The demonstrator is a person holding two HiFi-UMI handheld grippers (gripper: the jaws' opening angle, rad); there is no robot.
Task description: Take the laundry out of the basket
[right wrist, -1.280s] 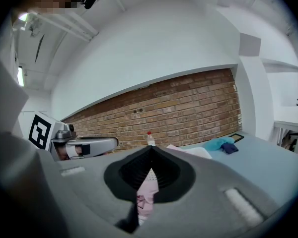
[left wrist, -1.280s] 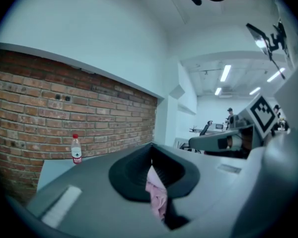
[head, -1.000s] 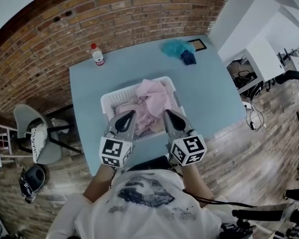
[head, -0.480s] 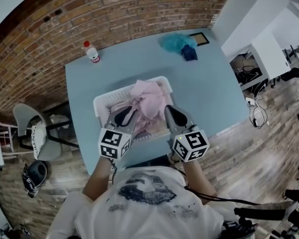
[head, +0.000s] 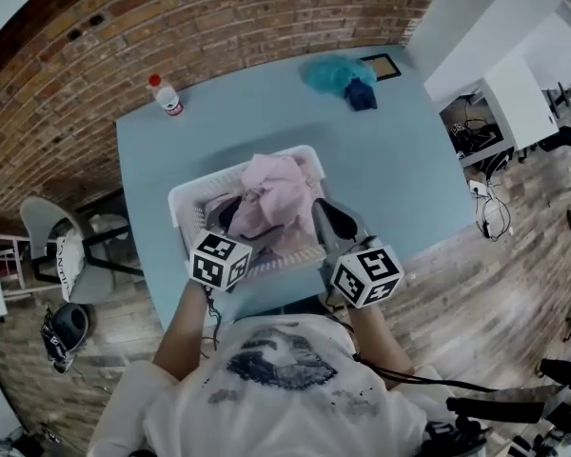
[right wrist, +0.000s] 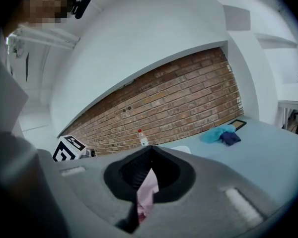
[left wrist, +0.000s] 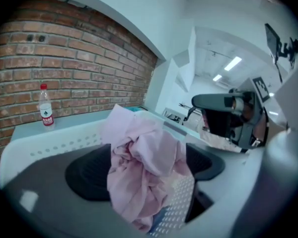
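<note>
Two-handed at the white basket [head: 184,201], centre frame on the blue table [head: 400,160]. At lower right, with right gripper [right wrist: 149,170] closed tight, pinches a fold of the pink laundry [head: 276,193] bunched up in the basket. At lower left, with left gripper [left wrist: 144,170] just opened wide, brackets the same pink heap without pressing. Upper right: blue cloths [head: 338,74]; upper left: a bottle [head: 165,95].

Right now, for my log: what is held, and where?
The right gripper pinches a fold of the pink garment. The left gripper holds nothing: its jaws have just been opening, the garment loose between them.
</note>
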